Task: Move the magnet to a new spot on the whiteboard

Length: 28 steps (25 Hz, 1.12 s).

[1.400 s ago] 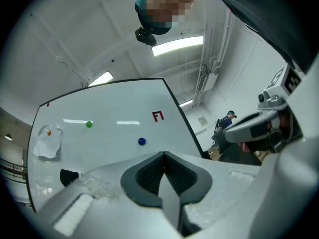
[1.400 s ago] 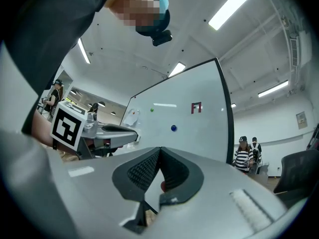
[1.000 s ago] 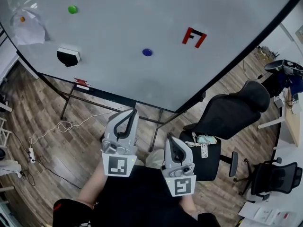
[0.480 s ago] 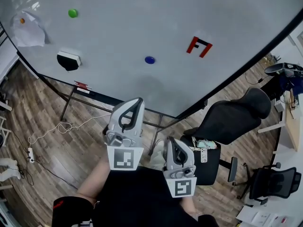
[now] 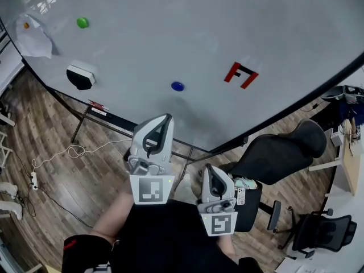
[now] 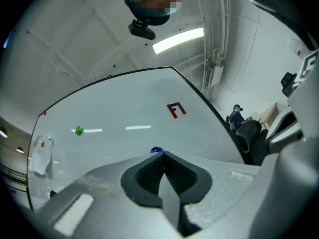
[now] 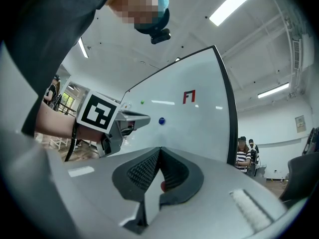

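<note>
A blue round magnet (image 5: 177, 86) sticks near the middle of the whiteboard (image 5: 142, 44). My left gripper (image 5: 166, 118) is shut and empty, held below the board's lower edge and pointing up at the magnet. In the left gripper view the blue magnet (image 6: 156, 150) peeks just over the closed tips of the left gripper (image 6: 162, 154). My right gripper (image 5: 207, 167) sits lower and to the right, also shut with nothing in it. From the right gripper (image 7: 159, 149) I see the blue magnet (image 7: 161, 120) and the left gripper (image 7: 130, 120) ahead.
On the board are a green magnet (image 5: 83, 22), a black-and-white eraser (image 5: 80, 76), a red F mark (image 5: 241, 74) and a sheet (image 5: 32, 34) under an orange magnet. A black office chair (image 5: 281, 147) stands at the right. Cables (image 5: 68, 152) lie on the wooden floor.
Both grippers have drifted towards the board, the left one rising closer to its lower edge. The head view has shifted, so the board marks sit lower in the picture.
</note>
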Tool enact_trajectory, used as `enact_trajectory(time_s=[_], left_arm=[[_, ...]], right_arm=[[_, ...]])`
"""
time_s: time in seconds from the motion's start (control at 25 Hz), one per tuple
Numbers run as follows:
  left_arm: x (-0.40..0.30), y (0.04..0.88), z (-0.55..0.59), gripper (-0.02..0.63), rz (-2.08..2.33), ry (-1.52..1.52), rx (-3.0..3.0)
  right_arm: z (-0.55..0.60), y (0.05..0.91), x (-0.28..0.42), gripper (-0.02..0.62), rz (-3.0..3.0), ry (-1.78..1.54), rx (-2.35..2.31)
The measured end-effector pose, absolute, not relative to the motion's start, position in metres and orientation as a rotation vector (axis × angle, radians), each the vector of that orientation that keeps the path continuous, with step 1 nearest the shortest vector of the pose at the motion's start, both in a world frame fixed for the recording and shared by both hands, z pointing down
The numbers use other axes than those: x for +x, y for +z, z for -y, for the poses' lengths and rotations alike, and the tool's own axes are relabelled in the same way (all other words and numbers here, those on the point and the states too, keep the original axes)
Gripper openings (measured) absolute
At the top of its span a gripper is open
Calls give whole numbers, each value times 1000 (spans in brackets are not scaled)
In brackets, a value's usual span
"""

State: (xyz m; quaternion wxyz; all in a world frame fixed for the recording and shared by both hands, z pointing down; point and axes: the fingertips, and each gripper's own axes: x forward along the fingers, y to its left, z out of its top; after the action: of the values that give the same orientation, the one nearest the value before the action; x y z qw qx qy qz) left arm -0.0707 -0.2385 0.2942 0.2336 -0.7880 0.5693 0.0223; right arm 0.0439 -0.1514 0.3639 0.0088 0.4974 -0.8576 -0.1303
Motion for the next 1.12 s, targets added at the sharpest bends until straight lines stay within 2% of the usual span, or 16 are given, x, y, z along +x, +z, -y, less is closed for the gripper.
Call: enact_trajectory(time_s=[0.32,0.72,0.92,1.12], left_arm=[[-72,280,261,5,-1594,77,-2114],[-70,304,285,71,-1619,68,-2087],[-65,291,292,107,-1603,64,-2094],[-62,277,298,117,-1597,72,-2123]], right_arm=[[173,365,46,-2,2701,-402,1502],[193,371,62,-2,2675,-391,1508],[200,371,66,-2,2675,-387,1516],[203,371,65,-2,2682,-390,1509]])
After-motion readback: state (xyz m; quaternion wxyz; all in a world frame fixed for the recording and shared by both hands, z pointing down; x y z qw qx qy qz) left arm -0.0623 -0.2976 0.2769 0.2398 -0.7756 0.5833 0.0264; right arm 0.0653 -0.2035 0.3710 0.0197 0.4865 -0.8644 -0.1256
